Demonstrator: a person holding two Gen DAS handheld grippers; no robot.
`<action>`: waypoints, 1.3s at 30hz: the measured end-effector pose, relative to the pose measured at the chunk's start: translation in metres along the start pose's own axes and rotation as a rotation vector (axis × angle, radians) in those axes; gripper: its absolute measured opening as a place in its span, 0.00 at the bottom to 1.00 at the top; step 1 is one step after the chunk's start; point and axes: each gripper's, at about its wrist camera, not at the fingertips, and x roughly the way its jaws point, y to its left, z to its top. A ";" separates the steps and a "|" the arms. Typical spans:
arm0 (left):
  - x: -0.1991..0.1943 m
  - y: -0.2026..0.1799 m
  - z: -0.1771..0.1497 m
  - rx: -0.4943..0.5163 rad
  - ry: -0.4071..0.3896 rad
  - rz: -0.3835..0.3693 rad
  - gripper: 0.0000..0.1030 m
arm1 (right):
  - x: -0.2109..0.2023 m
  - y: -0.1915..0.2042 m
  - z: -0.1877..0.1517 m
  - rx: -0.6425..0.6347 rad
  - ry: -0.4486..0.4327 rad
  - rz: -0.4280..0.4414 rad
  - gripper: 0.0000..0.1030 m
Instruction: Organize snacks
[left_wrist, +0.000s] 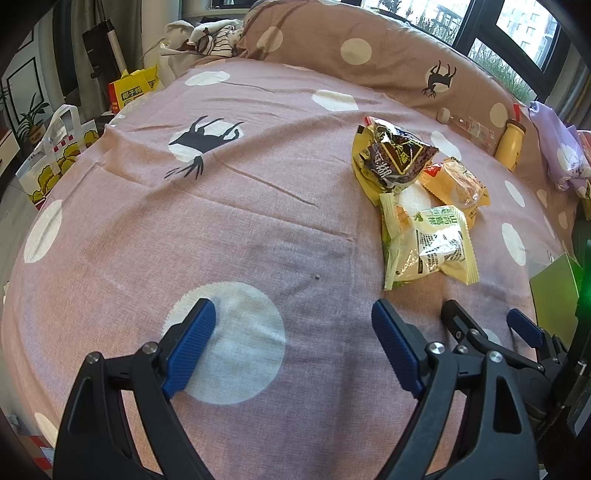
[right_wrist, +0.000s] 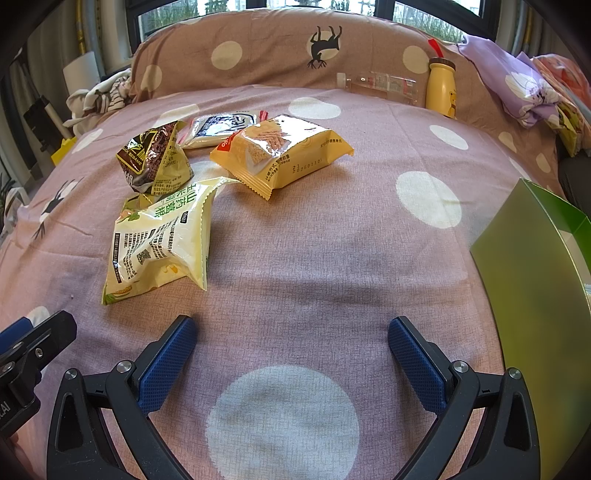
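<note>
Snacks: four packets lie in a loose cluster on the bed (right_wrist: 314, 258), toward its middle and left of the right gripper's line of sight. Pale green-and-cream packet (right_wrist: 162, 243) is nearest; dark brown pyramid-shaped packet (right_wrist: 153, 160) sits just behind it, touching its top edge. Orange cracker packet (right_wrist: 280, 155) lies to the right of those two, and a flat white-and-blue packet (right_wrist: 221, 129) sits behind, partly under the orange one. Green box (right_wrist: 532, 280) stands open at the bed's right edge, well apart from the cluster; judged the likely destination, contents not visible.

Right gripper (right_wrist: 291, 358): fingers spread wide, nothing between them, hovering over bare sheet at the near edge. Left gripper (left_wrist: 293, 347): also spread wide and empty, over a white dot on the sheet, with the cluster ahead and to its right.

Step in hand, judged: first pick not yet begun.

Notes for doing it well:
- Take the pale packet first; it is nearest and unobstructed.
- Grip across the crimped seam or a flat edge, not the puffed middle, since air-filled film may slip or burst.
- Lift the orange packet before the white one beneath it.
- Bedding is soft; pressing down may sink the packet.

Yellow bottle (right_wrist: 441, 86) and clear bottle (right_wrist: 380, 83) rest against the pillow at the far edge.
</note>
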 end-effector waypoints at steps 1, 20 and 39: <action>0.000 0.000 0.000 0.002 0.001 0.000 0.84 | 0.000 -0.001 0.000 0.000 0.000 0.000 1.00; 0.000 0.001 0.001 -0.006 0.007 -0.012 0.92 | 0.000 0.000 0.000 0.000 0.000 0.000 1.00; -0.007 0.016 0.017 -0.050 -0.043 -0.019 0.91 | 0.000 0.001 0.000 -0.001 0.000 0.000 1.00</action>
